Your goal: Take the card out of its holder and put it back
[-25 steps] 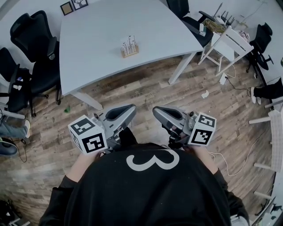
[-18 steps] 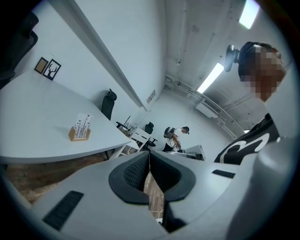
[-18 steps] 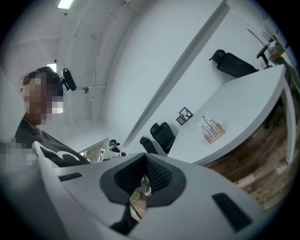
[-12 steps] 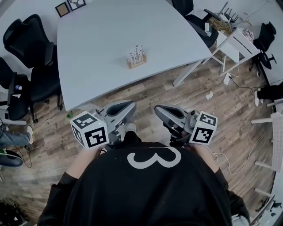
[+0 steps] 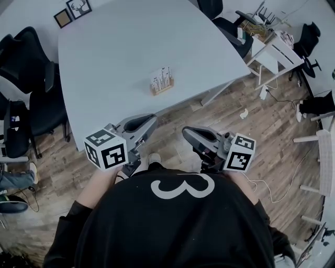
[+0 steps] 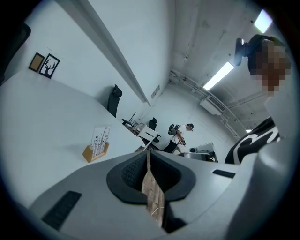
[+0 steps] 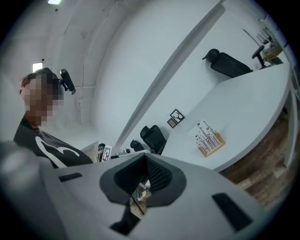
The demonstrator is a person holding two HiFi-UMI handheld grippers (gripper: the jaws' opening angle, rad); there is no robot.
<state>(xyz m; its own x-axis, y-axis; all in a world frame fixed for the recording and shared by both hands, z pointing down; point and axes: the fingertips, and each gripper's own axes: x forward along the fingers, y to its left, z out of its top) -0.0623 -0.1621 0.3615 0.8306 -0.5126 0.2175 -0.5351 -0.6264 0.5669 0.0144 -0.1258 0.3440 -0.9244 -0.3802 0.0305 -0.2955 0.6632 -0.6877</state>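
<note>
A big white tabletop [image 5: 120, 57] sits ahead of the jaws. Black chairs [image 5: 44, 107] stand to their left on a wood floor [image 5: 261, 141].

Bare table [image 5: 104, 63] all round card holder [image 5: 162, 89], chairs [image 5: 46, 104] crowd L edge, frames [image 5: 79, 7] far corner

Cool, even indoor light fills all three views, and the colours are muted, almost grey. A long white ceiling strip light [image 6: 218, 76] burns out to pure glare and is probably the main source. The broad pale grey table top [image 5: 131, 47] reads bright and flat, with a faint soft shadow beside the small wooden card holder [image 6: 95, 151]. Both gripper views bow strongly toward dark, round vignetted edges. Close to the lens, the left gripper [image 6: 147, 159] and right gripper [image 7: 145, 161] look soft.
</note>
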